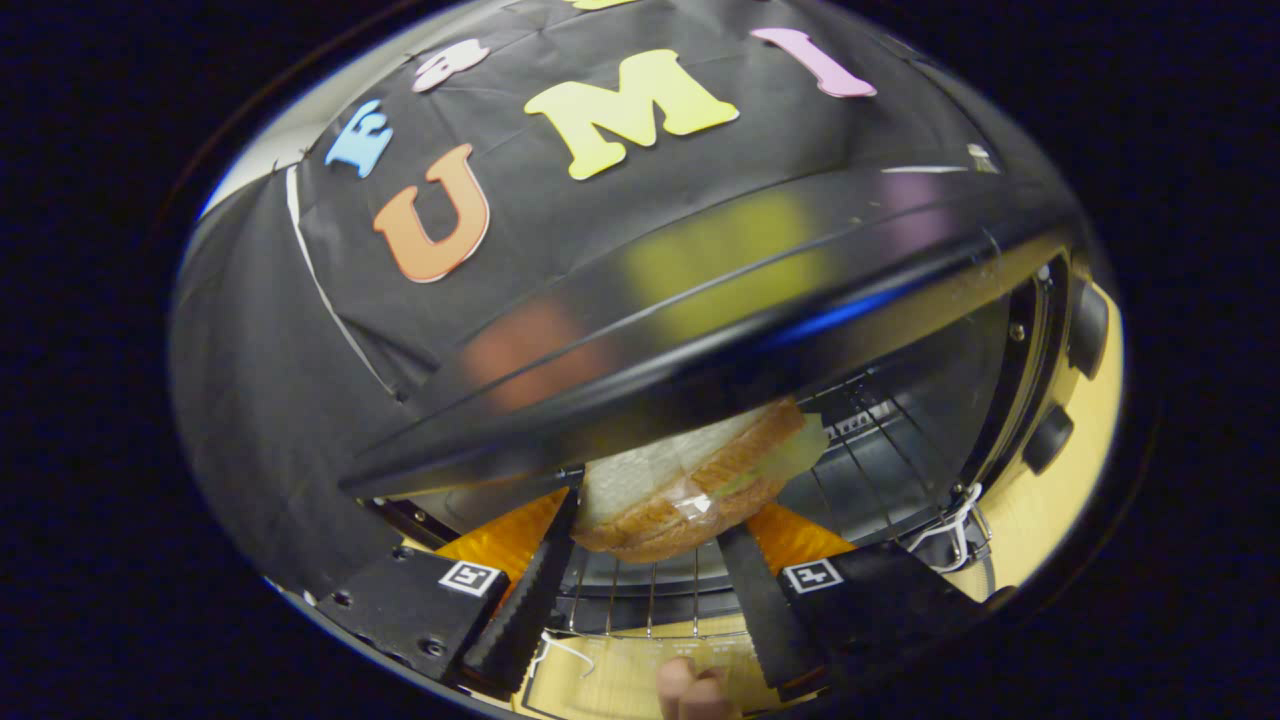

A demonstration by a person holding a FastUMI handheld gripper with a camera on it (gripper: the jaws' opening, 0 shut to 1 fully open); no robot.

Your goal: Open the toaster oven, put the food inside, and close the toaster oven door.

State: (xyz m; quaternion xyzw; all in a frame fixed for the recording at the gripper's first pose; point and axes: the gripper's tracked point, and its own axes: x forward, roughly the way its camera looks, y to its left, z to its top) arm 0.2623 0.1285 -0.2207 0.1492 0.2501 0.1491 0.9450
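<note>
We have the gripper (640, 580) clenched on the sandwich (690, 480), one finger pressing each side, so it rides level instead of sagging apart. The oven (700, 330) is our landmark: its door is already down, and the sandwich sits just under the oven's top edge, above the wire rack (640, 600) at the mouth. We judge the tilt keeps the bread clear of that top edge on the way in. Knobs (1085, 325) sit on the oven's right side. A fingertip (690, 690) shows below the rack, near the door; why, we cannot tell.
</note>
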